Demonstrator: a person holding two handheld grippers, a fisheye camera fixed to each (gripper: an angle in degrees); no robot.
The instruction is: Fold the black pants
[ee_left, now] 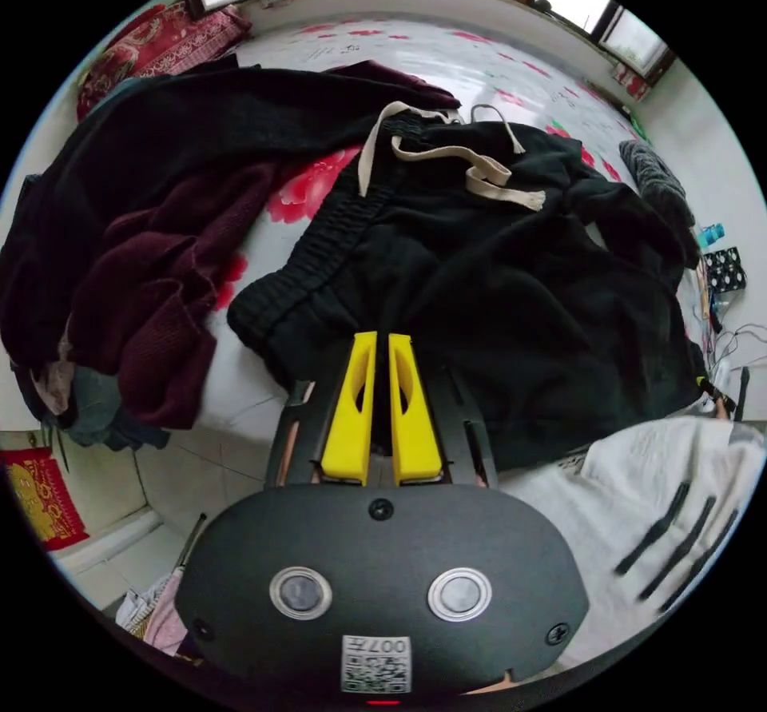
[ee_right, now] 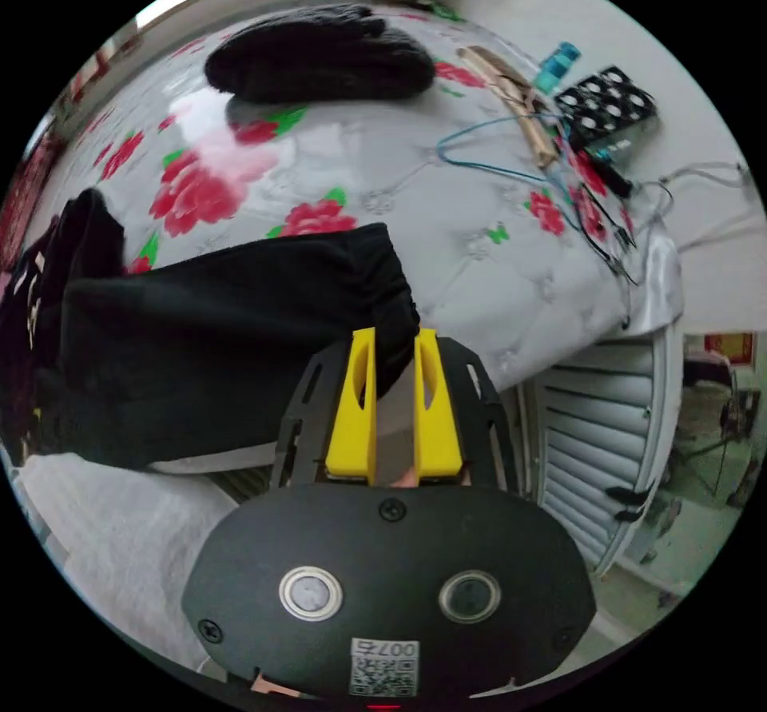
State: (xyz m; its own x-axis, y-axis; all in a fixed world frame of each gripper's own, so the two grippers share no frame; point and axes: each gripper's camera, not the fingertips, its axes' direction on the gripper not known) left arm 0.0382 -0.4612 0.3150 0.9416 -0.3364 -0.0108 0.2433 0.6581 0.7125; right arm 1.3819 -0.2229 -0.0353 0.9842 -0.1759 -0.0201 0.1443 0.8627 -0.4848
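Left gripper view looks close down the black pants [ee_left: 495,280] waistband; right gripper view faces their leg end [ee_right: 240,328].

Flowered bed [ee_right: 447,208] carries black pants [ee_left: 495,280], maroon garment [ee_left: 152,288].

matt black cloth pants [ee_left: 495,280], glossy quilted bedspread [ee_right: 335,153]

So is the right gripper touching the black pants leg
Touching. In the right gripper view, the right gripper has the cuff end of the black pants between its yellow fingers, the cloth bunched against both.
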